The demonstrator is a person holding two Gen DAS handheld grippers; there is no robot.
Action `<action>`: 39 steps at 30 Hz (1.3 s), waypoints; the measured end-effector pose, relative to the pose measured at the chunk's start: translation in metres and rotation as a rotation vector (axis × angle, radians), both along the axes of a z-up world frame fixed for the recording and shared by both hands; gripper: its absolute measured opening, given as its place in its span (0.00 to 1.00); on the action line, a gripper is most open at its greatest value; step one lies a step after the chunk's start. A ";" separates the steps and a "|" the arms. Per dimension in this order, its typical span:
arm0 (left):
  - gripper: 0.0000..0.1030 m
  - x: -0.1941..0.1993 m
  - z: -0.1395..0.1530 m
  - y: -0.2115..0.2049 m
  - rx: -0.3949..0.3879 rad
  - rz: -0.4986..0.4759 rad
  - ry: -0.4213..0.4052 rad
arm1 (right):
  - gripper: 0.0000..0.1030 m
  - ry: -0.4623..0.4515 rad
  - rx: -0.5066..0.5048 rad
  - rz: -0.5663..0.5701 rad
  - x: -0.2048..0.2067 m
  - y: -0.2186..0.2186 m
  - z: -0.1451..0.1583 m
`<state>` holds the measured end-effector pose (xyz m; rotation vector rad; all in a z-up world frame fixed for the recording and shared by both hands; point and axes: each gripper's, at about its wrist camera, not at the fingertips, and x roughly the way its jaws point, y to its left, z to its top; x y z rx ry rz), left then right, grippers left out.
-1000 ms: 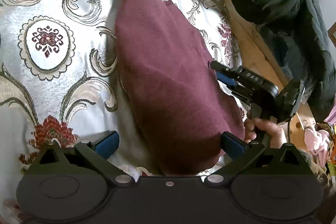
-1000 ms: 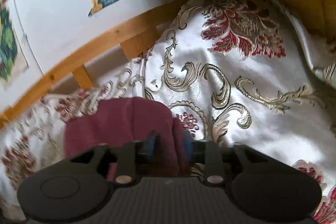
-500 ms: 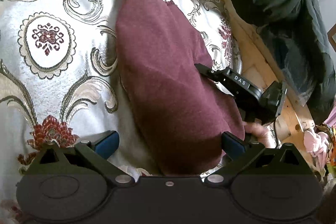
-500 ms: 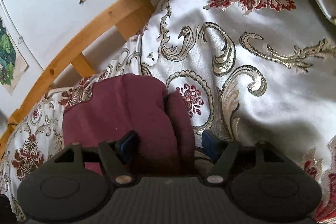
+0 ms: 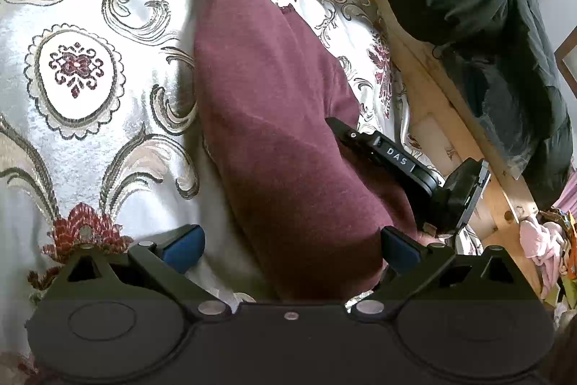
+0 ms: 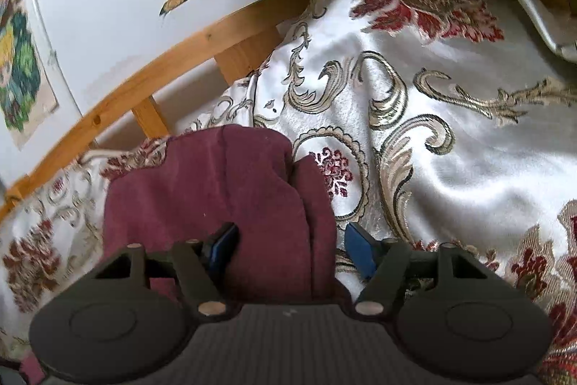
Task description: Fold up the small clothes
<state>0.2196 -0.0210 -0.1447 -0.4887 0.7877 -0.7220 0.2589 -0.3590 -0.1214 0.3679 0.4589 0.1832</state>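
Maroon garment (image 5: 274,132) lies folded lengthwise on the floral bedspread (image 5: 83,89), running from top centre of the left wrist view down to the bottom centre. Left claw (image 5: 292,249) released, pads wide apart, garment's near end between them, not pinched. Right claw (image 6: 288,248) is closing, jaws still apart: garment's edge fold (image 6: 317,226) sits between the blue pads, left pad against the cloth, right pad clear of it. In the left view the right claw's body comes in at centre right, tip on the garment. Wooden bed frame (image 6: 151,85) upper left of the right view; dark jacket (image 5: 479,24) upper right of the left view.
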 end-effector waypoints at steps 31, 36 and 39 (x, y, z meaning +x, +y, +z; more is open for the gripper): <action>1.00 0.005 0.001 -0.004 0.009 0.005 0.010 | 0.61 -0.001 0.044 -0.002 -0.003 -0.004 -0.004; 1.00 0.007 0.001 -0.002 -0.002 0.003 0.018 | 0.61 0.000 0.046 -0.005 -0.003 -0.004 -0.003; 0.99 0.012 0.000 0.000 -0.038 0.005 0.014 | 0.61 0.001 0.047 -0.004 -0.003 -0.003 -0.004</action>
